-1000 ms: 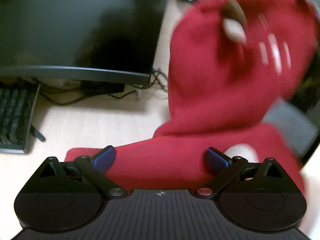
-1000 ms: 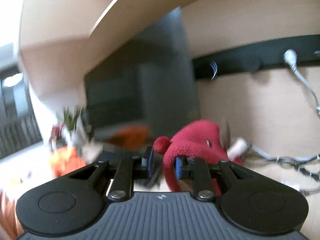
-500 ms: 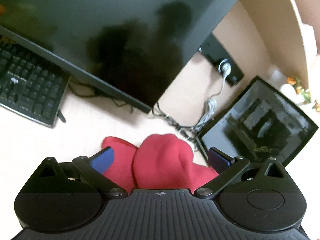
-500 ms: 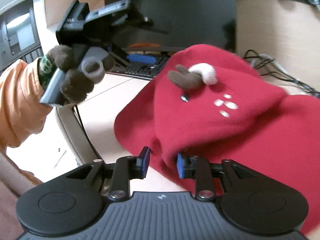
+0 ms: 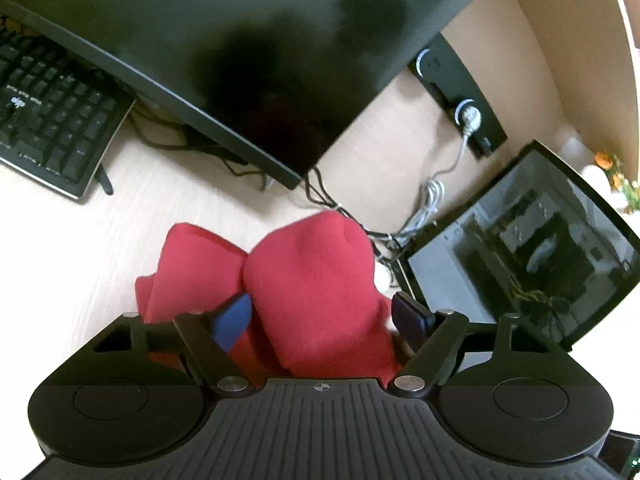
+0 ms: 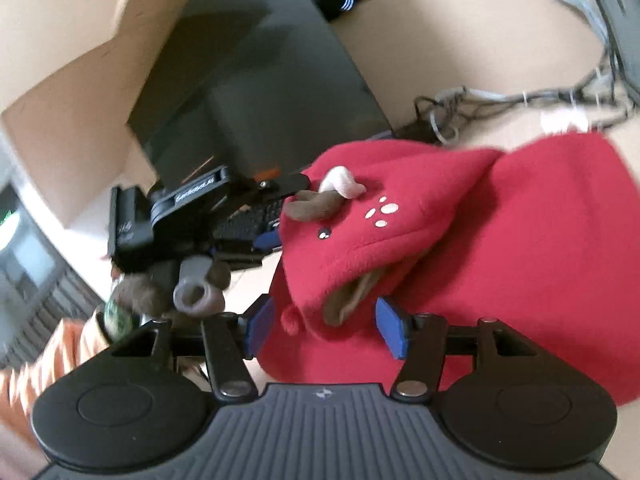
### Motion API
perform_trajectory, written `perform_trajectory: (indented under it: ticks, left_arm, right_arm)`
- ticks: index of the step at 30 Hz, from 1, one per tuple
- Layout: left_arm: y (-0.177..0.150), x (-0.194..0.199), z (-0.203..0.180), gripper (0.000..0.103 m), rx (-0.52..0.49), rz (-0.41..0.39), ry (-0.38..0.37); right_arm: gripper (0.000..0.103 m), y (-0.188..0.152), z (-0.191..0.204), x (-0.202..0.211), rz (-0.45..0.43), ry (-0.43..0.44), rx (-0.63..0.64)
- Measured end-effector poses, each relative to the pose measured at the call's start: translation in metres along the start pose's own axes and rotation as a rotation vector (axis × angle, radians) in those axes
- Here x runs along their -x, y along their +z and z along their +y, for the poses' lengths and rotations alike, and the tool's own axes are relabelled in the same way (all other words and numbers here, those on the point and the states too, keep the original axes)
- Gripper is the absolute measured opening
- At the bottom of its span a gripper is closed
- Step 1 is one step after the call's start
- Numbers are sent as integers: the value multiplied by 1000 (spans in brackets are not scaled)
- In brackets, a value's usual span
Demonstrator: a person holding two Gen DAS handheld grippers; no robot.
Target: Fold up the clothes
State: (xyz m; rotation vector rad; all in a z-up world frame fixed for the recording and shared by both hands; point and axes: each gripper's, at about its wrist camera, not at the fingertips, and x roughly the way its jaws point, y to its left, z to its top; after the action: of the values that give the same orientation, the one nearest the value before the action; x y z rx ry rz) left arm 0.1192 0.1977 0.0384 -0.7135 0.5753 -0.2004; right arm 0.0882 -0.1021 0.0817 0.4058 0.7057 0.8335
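Small red fleece hooded garment lies bunched on the pale wood-grain desk, hood part with antler trim and white dots folded over toward 9 o'clock in the right wrist view, body spreading to 3 o'clock. Right gripper: jaws opening, about half spread, the hood's edge and tan lining between the blue pads but not visibly pinched; reads as a release after laying the hood down. Left gripper: jaws closing, wide at this instant, a rounded hump of red fleece between them; pads not clearly pressing yet. Step in hand, as judged: let go on the right, take a fresh hold on the left for the next fold. To do it well: close the left on a single edge layer rather than the whole hump, keep the fabric low on the desk, draw away from the tangle of cables at 1 o'clock and the dark monitor at 12, so nothing snags.
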Motion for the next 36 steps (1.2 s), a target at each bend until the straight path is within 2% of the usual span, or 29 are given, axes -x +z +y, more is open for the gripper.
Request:
perform_trajectory:
  ticks: [2,3,4,5,8,10,11,13,16,18,21,23,24,26,30,32,34,36]
  left_arm:
    - [0,-11,3,82,34,21,22]
    - [0,-17,6,80,56,27,30]
    - [0,-23,9,70,79,33,38]
    - [-1,-28,11,56,98,39,46]
    - [4,-27,-1,41,72,12,32]
    - [8,-14,-17,36,25,-21,-15]
    - [8,-8,-24,36,6,-29,-33]
    - [4,2,-34,36,-11,-27,-60]
    - [-22,6,-31,36,-15,11,-48]
    - [-46,5,-21,40,-23,50,-17]
    - [-67,6,-3,51,-22,58,27]
    - [-64,10,4,55,7,62,14]
    - [-61,14,4,56,-11,59,11]
    - [-52,24,-3,59,-88,40,17]
    - [-27,40,-27,62,-210,-41,-28]
    - [-13,44,-41,67,-257,-95,-74]
    - [-1,36,-57,71,-284,-128,-132]
    - [2,16,-64,74,-250,-107,-175]
  right_arm:
    - [54,-1,-1,-14,5,-21,7]
    - [38,0,-1,-20,8,-42,21]
    - [25,1,1,-25,11,-58,46]
    - [22,5,4,-21,-2,-69,75]
    - [17,23,15,-4,-64,-92,162]
    - [17,41,26,25,-131,-91,227]
    - [17,49,31,39,-164,-90,260]
    - [16,55,37,61,-173,-109,324]
    - [16,40,25,75,-80,-143,329]
    - [16,19,10,65,6,-186,297]
    - [16,-15,-17,44,119,-270,212]
    - [17,-21,-17,42,118,-294,214]
    - [17,-20,-14,47,101,-292,232]
    - [23,-15,-2,60,50,-287,284]
    - [52,-4,30,76,-75,-296,428]
    - [58,5,43,63,-121,-271,506]
    - [62,11,57,43,-130,-237,544]
    - [66,8,60,19,-110,-213,563]
